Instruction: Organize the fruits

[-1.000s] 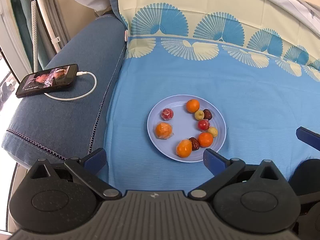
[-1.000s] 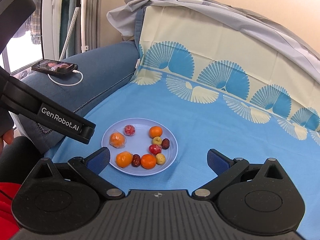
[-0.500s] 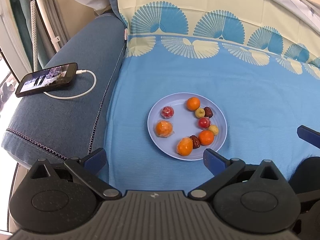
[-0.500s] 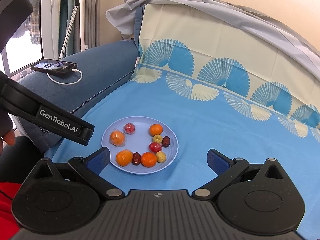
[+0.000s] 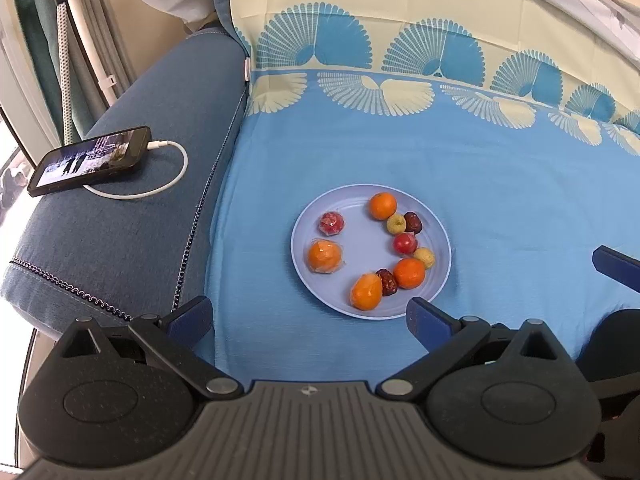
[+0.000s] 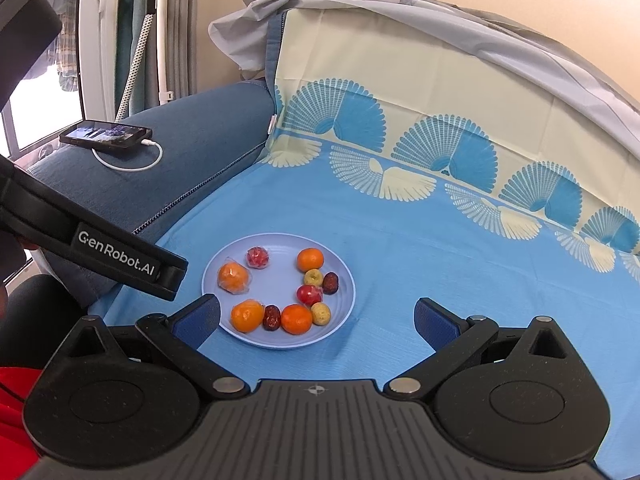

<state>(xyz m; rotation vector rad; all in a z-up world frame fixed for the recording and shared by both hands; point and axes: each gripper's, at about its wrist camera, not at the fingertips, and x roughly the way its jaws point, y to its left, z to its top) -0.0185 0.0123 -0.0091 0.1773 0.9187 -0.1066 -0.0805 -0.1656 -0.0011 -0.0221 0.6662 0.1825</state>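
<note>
A light blue plate [image 5: 360, 236] lies on the blue patterned sheet and also shows in the right wrist view [image 6: 280, 256]. It holds several small fruits: oranges [image 5: 383, 205], wrapped oranges [image 5: 325, 256], red fruits [image 5: 405, 243], yellow-green ones [image 5: 396, 223] and dark dates [image 5: 413, 222]. My left gripper [image 5: 308, 318] is open and empty, hovering just short of the plate's near edge. My right gripper [image 6: 316, 318] is open and empty, near the plate's near right side.
A phone [image 5: 90, 159] on a white charging cable [image 5: 160, 184] lies on the dark blue sofa arm at the left. The sheet covers the sofa back behind. The left gripper's body [image 6: 100, 248] crosses the left of the right wrist view.
Both grippers have drifted slightly back and up from the plate, which sits a little higher in both views. Nothing was gripped or moved.
</note>
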